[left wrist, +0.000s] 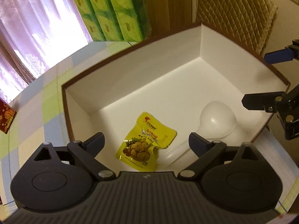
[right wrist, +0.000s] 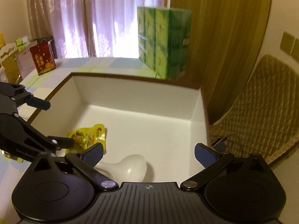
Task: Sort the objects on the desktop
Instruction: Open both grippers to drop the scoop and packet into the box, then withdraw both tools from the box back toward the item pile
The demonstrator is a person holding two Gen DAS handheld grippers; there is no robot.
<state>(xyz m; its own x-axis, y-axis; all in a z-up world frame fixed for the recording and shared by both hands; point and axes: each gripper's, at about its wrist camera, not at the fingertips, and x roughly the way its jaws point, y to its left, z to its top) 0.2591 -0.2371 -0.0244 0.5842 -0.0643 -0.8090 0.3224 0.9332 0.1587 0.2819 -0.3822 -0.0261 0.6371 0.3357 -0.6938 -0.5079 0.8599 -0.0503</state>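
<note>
Both hand-held grippers are hanging over the white box (left wrist: 200,43) with their jaws spread wide and nothing between them: we are seeing the left hand-held gripper (left wrist: 146,141) above the yellow snack packet (left wrist: 144,141), and the right hand-held gripper (right wrist: 148,154) above the white rice scoop (right wrist: 129,169). Packet and scoop are lying flat on the box floor, just beside each other, toward its near side. We are finding the box sitting on the bench (left wrist: 37,112), under a pastel checked cloth. Behind the box a green carton pack (right wrist: 165,43) is standing, and a red gift bag (right wrist: 43,58) is waiting farther left.
</note>
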